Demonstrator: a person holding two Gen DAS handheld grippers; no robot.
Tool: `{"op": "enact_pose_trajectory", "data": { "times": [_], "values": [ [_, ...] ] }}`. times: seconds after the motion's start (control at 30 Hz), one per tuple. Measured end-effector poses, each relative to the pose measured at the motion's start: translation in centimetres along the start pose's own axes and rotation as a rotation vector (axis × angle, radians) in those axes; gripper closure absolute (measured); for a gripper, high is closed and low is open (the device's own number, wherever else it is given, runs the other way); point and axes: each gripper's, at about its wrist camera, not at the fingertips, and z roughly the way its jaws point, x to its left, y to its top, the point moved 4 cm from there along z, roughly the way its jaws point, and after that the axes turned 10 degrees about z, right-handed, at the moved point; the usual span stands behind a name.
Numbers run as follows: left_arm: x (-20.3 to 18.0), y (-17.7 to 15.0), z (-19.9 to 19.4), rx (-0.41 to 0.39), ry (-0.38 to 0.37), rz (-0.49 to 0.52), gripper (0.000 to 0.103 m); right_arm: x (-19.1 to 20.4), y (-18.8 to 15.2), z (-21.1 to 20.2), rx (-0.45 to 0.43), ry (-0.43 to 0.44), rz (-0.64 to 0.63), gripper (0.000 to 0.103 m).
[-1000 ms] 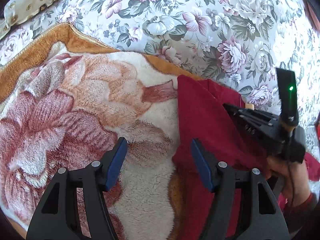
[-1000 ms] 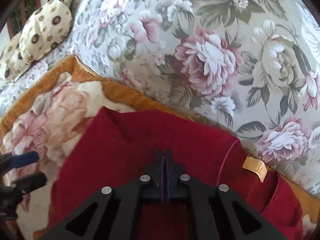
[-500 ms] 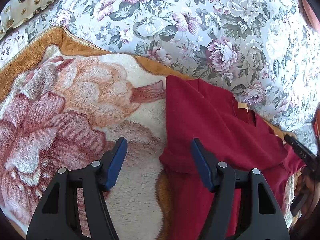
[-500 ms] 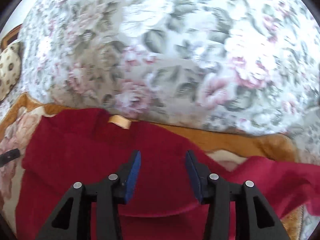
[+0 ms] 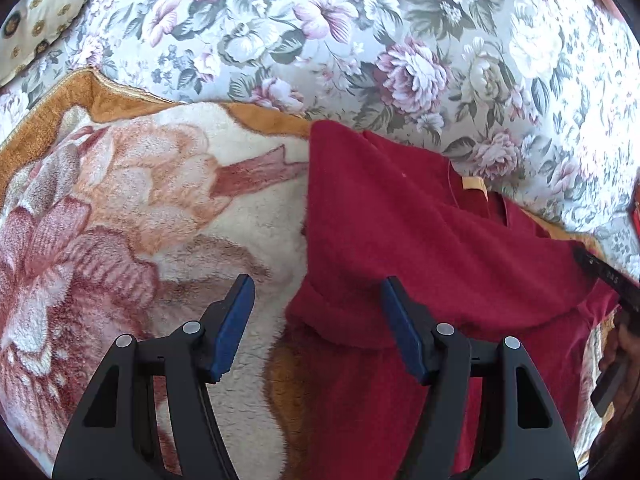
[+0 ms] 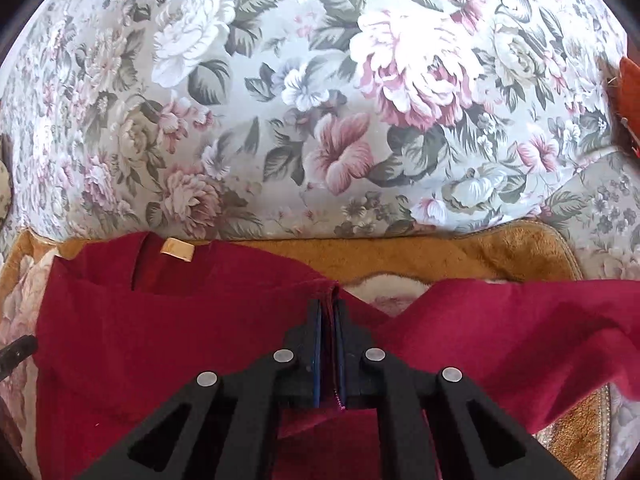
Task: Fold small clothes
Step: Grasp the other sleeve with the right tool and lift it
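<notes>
1. The right gripper (image 6: 329, 320) had its jaws pinched tight on a raised ridge of the red shirt (image 6: 168, 344), at the shoulder seam just right of the collar.
2. The left gripper (image 5: 316, 328) stood with jaws wide, holding nothing; one blue pad (image 5: 234, 326) hung over the blanket (image 5: 132, 208), the other over the shirt's folded left edge.
3. The shirt (image 5: 404, 240) lay on the blanket, its left side folded over, its tan label (image 6: 177, 249) at the collar.
4. Right of the pinched seam, a sleeve (image 6: 520, 328) stretched out across the blanket's orange border (image 6: 420, 256).
5. Beyond the shirt rose the floral sofa back (image 6: 320, 100).
6. Far left of the shirt sat a spotted cushion (image 5: 36, 20).
</notes>
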Motion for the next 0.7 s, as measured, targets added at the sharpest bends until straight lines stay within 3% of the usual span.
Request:
{"op": "enact_pose_trajectory", "data": {
  "times": [0.1,0.17,0.27,0.33,0.43,0.6,0.7],
  "values": [
    [-0.7,-0.1,0.4,0.01,0.013,0.028,0.037,-0.5,0.3,0.5,0.02,0.022,0.061,0.094],
    [-1.1,-0.1,0.4,0.012,0.011,0.04,0.037,-0.5,0.1,-1.2,-0.036,-0.008,0.048,0.093],
    [-1.4,0.0,0.4,0.004,0.018,0.052,0.037,0.8,-1.0,-3.2,-0.054,0.081,-0.008,0.093],
    [-1.6,0.0,0.7,0.013,0.022,0.06,0.037,2.0,-2.1,-3.1,-0.017,0.124,-0.054,0.093],
    [-1.7,-0.3,1.3,0.036,0.028,0.064,0.037,2.3,-4.2,0.2,0.098,0.046,-0.091,0.093],
    [-2.2,0.1,0.0,-0.014,0.024,0.078,0.037,0.2,-3.6,-2.8,0.068,0.143,0.016,0.092],
    [-3.4,0.7,-1.7,-0.088,-0.029,0.088,0.037,-3.6,-3.4,-6.6,-0.022,0.107,0.094,0.086]
  ]
}}
